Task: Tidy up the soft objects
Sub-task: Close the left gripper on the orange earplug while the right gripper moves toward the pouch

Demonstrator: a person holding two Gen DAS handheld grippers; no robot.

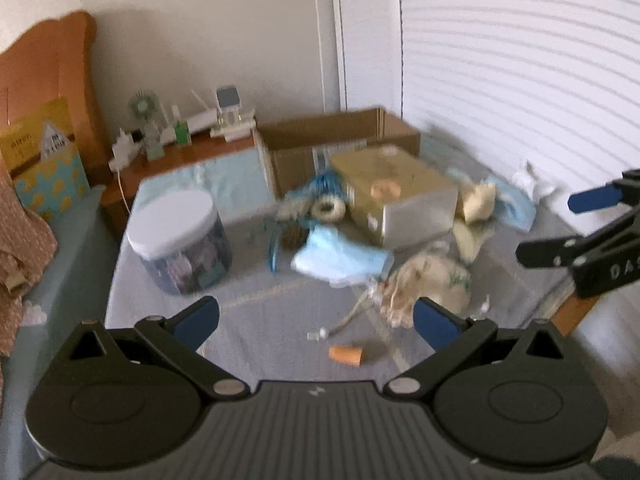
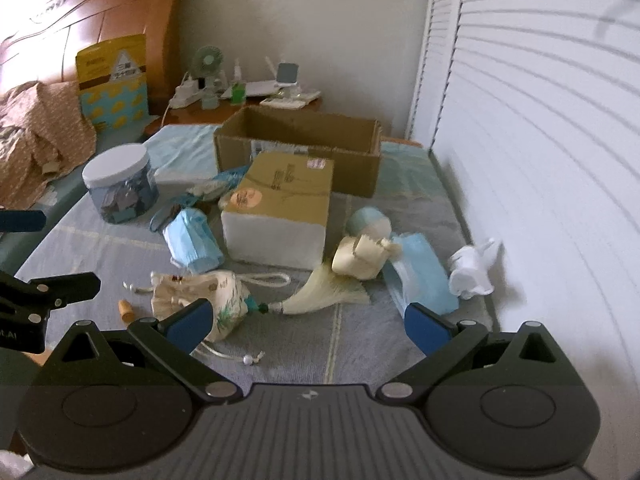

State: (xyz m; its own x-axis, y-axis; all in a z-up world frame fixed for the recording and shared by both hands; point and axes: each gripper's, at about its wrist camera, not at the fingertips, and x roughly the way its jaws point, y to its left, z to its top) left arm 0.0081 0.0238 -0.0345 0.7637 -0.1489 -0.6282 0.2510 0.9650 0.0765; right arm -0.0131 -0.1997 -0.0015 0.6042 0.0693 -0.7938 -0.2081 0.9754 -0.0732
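On a grey bedspread (image 2: 280, 360), face masks (image 2: 192, 240), a drawstring pouch (image 2: 216, 296) and a tassel (image 2: 328, 300) lie unsorted before an open cardboard box (image 2: 296, 136), both the left gripper (image 1: 316, 320) and right gripper (image 2: 308, 320) spread wide, empty.

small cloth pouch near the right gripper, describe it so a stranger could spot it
Start at the gold-topped white box on the grey bedspread. Just in front lies the cream drawstring pouch. Unlike the blue face masks nearby, it is printed fabric with white cords.

white-lidded jar (image 2: 120, 184), desk fan (image 2: 208, 60), headboard (image 2: 104, 12)
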